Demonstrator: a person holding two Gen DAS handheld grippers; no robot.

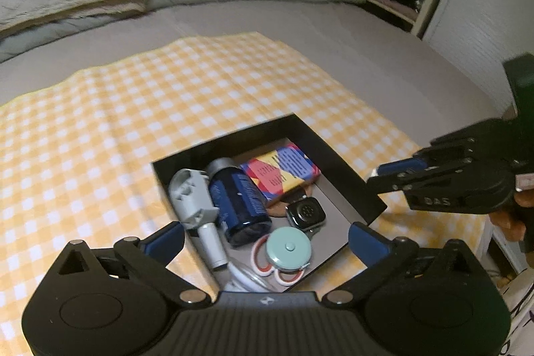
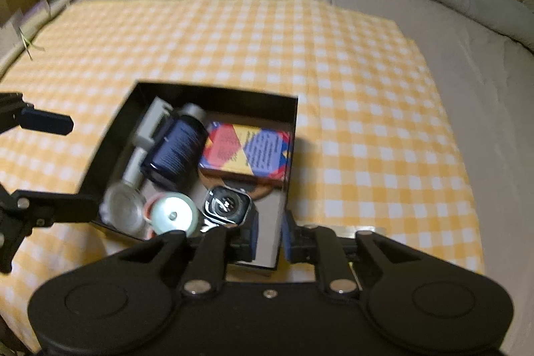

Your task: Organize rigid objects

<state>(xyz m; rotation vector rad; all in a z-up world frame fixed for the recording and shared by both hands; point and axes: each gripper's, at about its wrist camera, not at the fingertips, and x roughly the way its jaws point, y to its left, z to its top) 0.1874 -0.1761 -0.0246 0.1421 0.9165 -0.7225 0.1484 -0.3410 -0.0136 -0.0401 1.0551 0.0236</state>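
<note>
Black box (image 1: pixel 347 175) sits on the yellow checked cloth (image 1: pixel 133 109) on the bed, already packed: grey tool (image 1: pixel 192 192), dark blue bottle (image 1: pixel 238 202), colourful card box (image 1: pixel 280 170), smartwatch (image 1: pixel 305 211), mint tape measure (image 1: pixel 288 247), clear jar (image 2: pixel 121 207). Left gripper (image 1: pixel 267 237) jaws spread wide, empty, above the near edge. Right gripper (image 2: pixel 268 237) jaws slightly apart, nothing pinched, over the near right corner. Looks like the release step, nearly done. Next: probably back both off without clipping the box walls.

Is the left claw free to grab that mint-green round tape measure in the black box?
Probably yes: the left claw is wide open above the mint-green round tape measure, which lies uncovered on top.
</note>
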